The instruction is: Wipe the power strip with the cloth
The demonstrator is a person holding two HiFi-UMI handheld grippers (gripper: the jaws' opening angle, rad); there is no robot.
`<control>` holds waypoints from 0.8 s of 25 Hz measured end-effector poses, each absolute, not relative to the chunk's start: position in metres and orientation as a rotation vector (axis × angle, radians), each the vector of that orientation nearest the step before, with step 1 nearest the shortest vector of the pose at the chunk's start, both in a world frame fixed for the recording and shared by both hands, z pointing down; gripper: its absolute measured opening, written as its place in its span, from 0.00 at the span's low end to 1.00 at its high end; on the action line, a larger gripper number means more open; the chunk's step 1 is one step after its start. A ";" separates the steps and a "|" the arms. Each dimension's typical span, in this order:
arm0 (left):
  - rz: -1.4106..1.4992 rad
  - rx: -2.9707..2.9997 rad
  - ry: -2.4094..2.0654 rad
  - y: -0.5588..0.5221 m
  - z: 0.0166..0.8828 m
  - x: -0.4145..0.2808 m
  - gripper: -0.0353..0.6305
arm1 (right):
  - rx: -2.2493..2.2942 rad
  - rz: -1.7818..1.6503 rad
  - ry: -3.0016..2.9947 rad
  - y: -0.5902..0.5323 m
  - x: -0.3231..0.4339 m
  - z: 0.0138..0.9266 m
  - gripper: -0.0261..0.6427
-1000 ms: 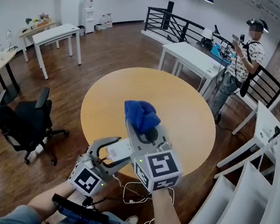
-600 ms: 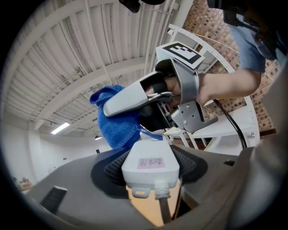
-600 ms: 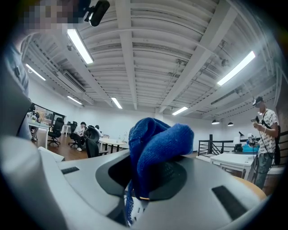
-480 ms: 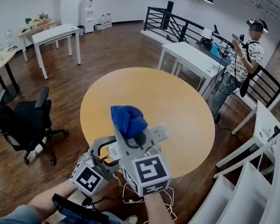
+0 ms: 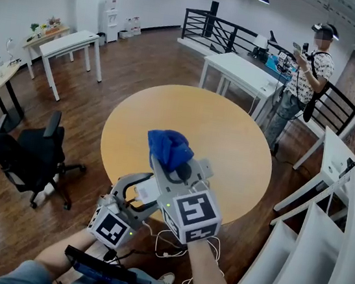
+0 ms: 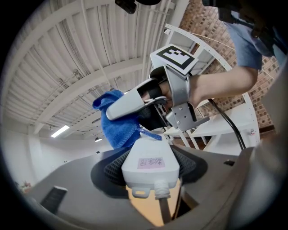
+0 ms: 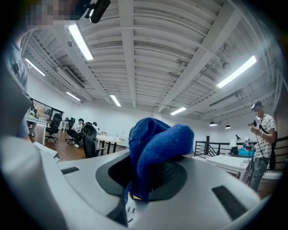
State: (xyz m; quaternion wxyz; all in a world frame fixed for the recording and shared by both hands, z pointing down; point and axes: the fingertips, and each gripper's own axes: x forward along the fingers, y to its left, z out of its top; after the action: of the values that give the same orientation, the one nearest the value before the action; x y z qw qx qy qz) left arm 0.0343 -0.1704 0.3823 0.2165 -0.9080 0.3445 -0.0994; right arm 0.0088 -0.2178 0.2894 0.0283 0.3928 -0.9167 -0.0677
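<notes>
Over the near edge of the round table, my left gripper (image 5: 143, 191) is shut on one end of the white power strip (image 5: 149, 192); its cable (image 5: 169, 247) hangs down. In the left gripper view the strip's end (image 6: 150, 163) sits squeezed between both pads, cable plug toward the camera. My right gripper (image 5: 169, 164) is shut on a bunched blue cloth (image 5: 169, 148) and lies along the top of the strip, whose far end (image 5: 204, 169) pokes out beside it. The right gripper view shows the cloth (image 7: 155, 141) filling the jaws. From the left gripper view the cloth (image 6: 114, 124) rests on the strip's top.
The round wooden table (image 5: 231, 132) lies beneath both grippers. A black office chair (image 5: 31, 157) stands at the left and white shelving (image 5: 319, 256) at the right. A person (image 5: 308, 78) stands at the back right near white desks (image 5: 246, 75).
The right gripper with the cloth slid left along the strip, then came back a little to the right. The left gripper and the strip stayed still.
</notes>
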 end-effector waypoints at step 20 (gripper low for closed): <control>-0.265 -2.519 0.930 -0.164 0.385 0.030 0.48 | 1.451 -0.249 -2.713 -0.252 0.078 0.276 0.15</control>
State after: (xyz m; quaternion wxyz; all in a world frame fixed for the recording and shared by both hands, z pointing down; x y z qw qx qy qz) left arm 0.0295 -0.1644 0.3855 0.2200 -0.9107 0.3361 -0.0959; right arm 0.0776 -0.2520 0.2761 0.0275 0.4701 -0.8785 -0.0807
